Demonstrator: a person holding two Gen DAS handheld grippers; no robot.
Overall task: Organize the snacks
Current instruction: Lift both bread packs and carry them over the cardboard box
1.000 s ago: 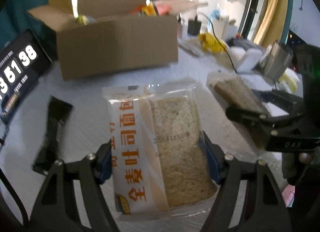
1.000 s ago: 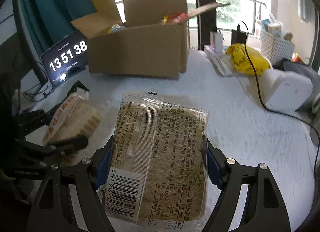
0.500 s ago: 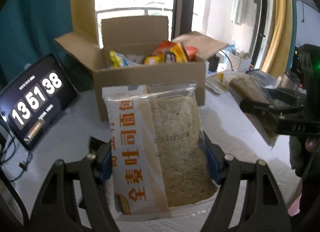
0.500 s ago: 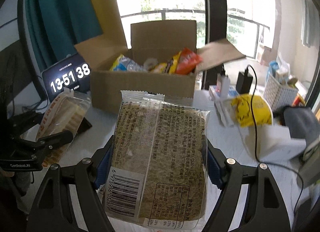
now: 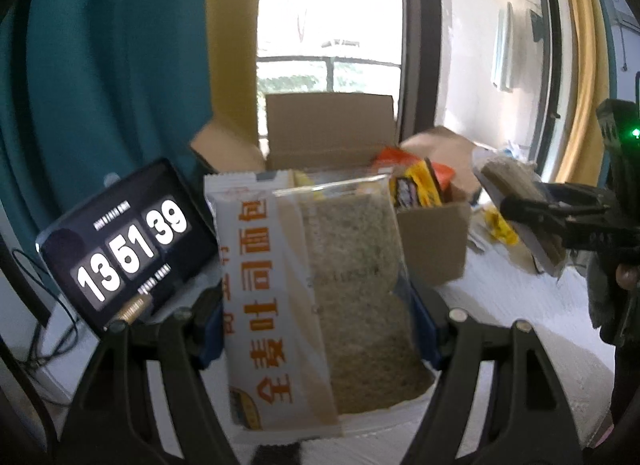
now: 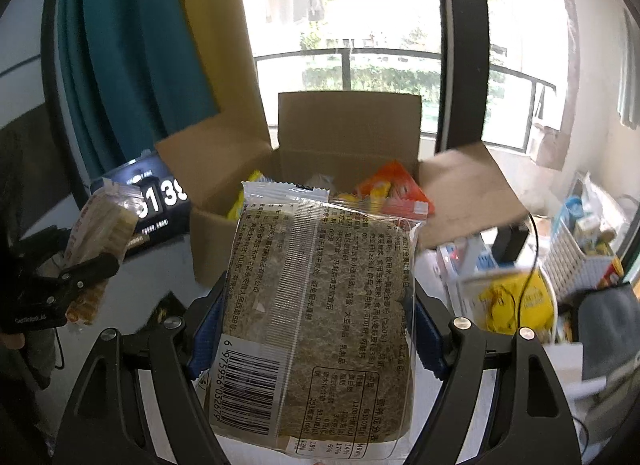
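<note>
1. Left bread pack [image 5: 316,297]: clear wrap, white strip with orange Chinese print, clamped in left hand-held gripper [image 5: 320,329].
2. Right bread pack [image 6: 316,305]: back label up, barcode "6 975956 032679", clamped in right hand-held gripper [image 6: 316,333].
3. Both held above white worktop [image 5: 520,329], before open box [image 6: 348,169] of snacks.
4. Clock [image 5: 128,245] reads 13 51 39; teal curtain [image 5: 100,65], window [image 6: 360,25] behind.
</note>
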